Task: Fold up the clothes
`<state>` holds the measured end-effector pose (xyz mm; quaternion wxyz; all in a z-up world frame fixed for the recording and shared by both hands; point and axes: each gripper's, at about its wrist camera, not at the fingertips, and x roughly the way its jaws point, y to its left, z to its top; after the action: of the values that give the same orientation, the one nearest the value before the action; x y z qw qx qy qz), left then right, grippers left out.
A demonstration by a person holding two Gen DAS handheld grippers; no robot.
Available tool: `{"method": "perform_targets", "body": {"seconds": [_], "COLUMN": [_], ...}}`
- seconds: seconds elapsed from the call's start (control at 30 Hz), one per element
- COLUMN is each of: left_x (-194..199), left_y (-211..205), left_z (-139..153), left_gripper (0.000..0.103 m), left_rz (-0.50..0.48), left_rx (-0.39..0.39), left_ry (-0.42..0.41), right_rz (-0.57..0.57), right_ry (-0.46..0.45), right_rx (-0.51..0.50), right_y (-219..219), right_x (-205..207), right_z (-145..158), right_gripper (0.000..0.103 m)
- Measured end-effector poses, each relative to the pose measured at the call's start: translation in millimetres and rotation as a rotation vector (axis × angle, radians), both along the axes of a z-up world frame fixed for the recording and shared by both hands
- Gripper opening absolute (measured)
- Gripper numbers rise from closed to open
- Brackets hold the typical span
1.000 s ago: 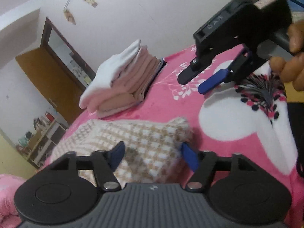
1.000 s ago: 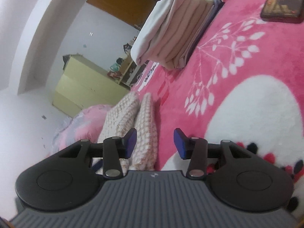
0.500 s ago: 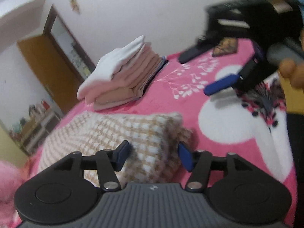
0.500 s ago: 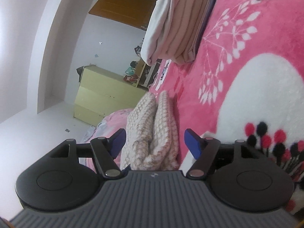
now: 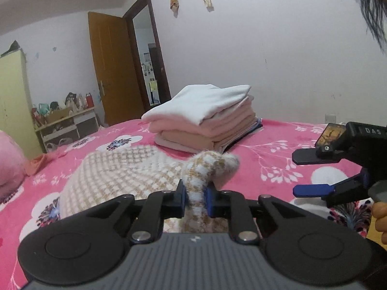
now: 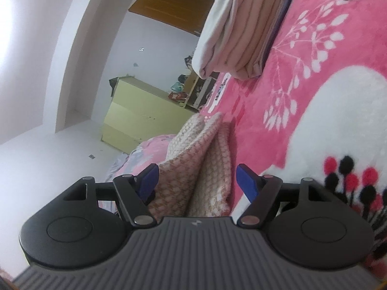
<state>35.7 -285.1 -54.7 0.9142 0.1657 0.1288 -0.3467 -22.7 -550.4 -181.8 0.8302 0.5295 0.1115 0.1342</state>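
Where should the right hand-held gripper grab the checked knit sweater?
Take the doubled edge of the checked knit sweater lying between the opening fingers of the right hand-held gripper, coming in level over the pink blanket. The left hand-held gripper is closing on the matching bunched corner.

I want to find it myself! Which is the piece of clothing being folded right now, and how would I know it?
Look at the pink flowered blanket on the bed. In front of the neat stack of folded clothes lies a knitted garment, cream with small tan checks. It is the only fuzzy, patterned piece, and the left gripper is closing on a bunched corner of it.
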Motion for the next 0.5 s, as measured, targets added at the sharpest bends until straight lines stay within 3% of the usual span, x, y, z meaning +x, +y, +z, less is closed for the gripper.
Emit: {"method": "perform_targets", "body": {"seconds": [0.13,0.27,0.33,0.4,0.5], "left_x": [-4,-11,-15,-13,-12], "left_y": [-12,-34,-34,-26,-4], "left_z": [-15,-54,-55,-46,-29], "left_gripper": [0.018,0.037,0.039,0.048,0.054], "left_rz": [-0.035,-0.077,-0.073,-0.082,-0.095], "left_rx": [0.057,0.232,0.235,0.189,0.1], "left_ry": [-0.007,-0.036,-0.057,-0.01,0.063], "right_rz": [0.007,0.01,0.011,0.013,0.022], "right_ry": [-0.027,-0.038,-0.032,-0.018,0.0], "right_rx": [0.015,0.022,0.015,0.008,-0.023], "right_y": [-2,-2,-2,-2,-6], "right_x": [-2,-3,0,2,12], "right_z": [-4,-4,-3,0,12], "right_gripper": [0.071,0.071,0.071,0.071,0.072]}}
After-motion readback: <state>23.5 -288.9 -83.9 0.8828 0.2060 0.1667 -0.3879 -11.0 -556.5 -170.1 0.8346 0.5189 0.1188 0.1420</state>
